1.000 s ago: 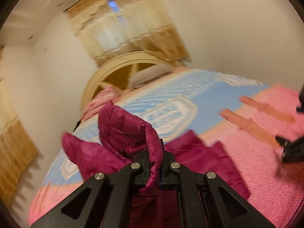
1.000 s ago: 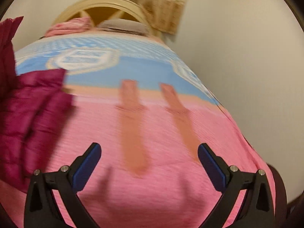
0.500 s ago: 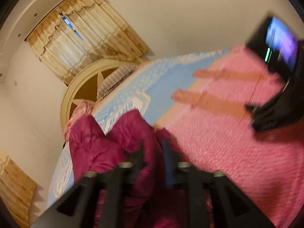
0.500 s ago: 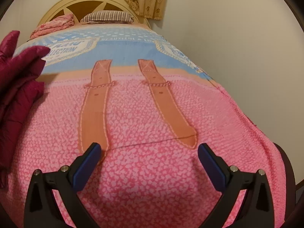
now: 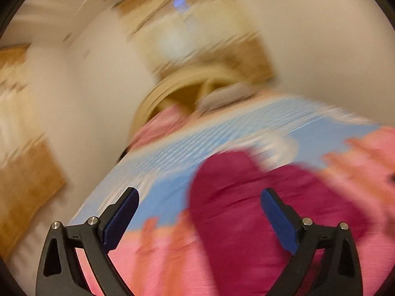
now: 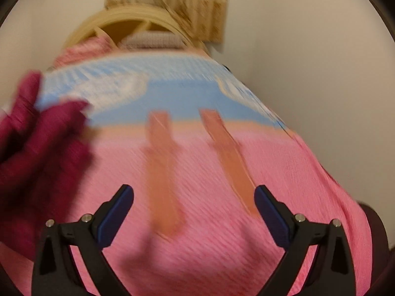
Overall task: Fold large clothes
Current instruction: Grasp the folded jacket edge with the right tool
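Observation:
A dark magenta puffy jacket lies in a heap on the pink and blue bedspread. My left gripper is open and empty, just above the jacket's near part. The jacket also shows at the left edge of the right wrist view. My right gripper is open and empty over the pink part of the bedspread, to the right of the jacket. Both views are blurred by motion.
A cream arched headboard with a striped pillow and a pink folded cloth stands at the bed's far end. White walls flank the bed. Beige curtains hang behind the headboard. The bed's right edge drops off near the wall.
My left gripper has opened and let go of the jacket, which has dropped onto the bed. The left view has swung. The right gripper stays open, shifted slightly.

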{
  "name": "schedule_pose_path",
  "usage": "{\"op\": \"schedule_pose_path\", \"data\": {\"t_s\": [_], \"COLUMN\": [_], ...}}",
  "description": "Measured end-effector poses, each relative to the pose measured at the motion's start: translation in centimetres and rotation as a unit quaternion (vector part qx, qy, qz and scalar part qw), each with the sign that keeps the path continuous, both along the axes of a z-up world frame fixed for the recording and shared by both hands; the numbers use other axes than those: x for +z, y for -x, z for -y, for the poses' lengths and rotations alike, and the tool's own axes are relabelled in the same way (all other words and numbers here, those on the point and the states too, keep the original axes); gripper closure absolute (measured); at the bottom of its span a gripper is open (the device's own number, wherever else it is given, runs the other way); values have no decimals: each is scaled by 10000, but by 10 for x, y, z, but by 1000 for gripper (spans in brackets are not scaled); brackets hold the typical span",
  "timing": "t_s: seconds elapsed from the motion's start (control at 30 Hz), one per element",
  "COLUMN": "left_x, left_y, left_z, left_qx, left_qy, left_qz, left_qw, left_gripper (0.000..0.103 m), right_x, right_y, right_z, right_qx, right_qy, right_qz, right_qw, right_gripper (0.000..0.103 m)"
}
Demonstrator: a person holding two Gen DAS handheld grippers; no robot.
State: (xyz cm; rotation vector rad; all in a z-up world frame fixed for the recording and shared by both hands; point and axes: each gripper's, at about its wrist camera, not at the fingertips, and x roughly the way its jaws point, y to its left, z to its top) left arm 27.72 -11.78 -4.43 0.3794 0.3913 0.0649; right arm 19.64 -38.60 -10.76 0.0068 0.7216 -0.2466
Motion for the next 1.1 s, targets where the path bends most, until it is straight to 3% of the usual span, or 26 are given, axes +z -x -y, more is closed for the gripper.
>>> {"op": "schedule_pose_path", "data": {"t_s": [0.07, 0.17, 0.4, 0.5, 0.6, 0.67, 0.73, 0.87, 0.93, 1.1], "left_x": [-17, -40, -75, -88, -98, -98, -96, -89, -83, -77], "left_y": [-38, -70, -97, -102, -105, -105, -105, -103, -101, -100], "left_z": [-39, -71, -91, -84, -77, -74, -72, -63, -54, -19], "left_qx": [843, 1368, 1634, 1605, 1537, 1517, 1464, 1384, 1343, 1059], "left_qy": [63, 269, 1209, 1218, 1305, 1354, 1383, 1254, 1146, 905], "left_qz": [-323, -691, -1134, -1258, -1314, -1337, -1341, -1157, -1025, -900], "left_qw": [9959, 9878, 9725, 9714, 9706, 9699, 9703, 9756, 9789, 9861], "left_gripper": [4, 4, 4, 4, 4, 4, 4, 4, 4, 4], "right_x": [22, 45, 73, 65, 41, 25, 10, 10, 13, -3], "right_y": [-16, -46, -109, -133, -157, -164, -163, -137, -126, -118], "right_z": [-19, -54, -137, -161, -179, -184, -186, -184, -175, -135], "right_qx": [278, 688, 1631, 1908, 2118, 2243, 2469, 2458, 2178, 1491], "right_qy": [-128, -175, -543, -676, -757, -812, -1041, -574, -321, -579], "right_qz": [136, 200, 44, -214, -675, -974, -1174, -922, -794, -770], "right_qw": [9994, 9973, 9851, 9791, 9720, 9662, 9562, 9632, 9722, 9841], "right_gripper": [4, 4, 4, 5, 17, 35, 87, 93, 94, 94]}}
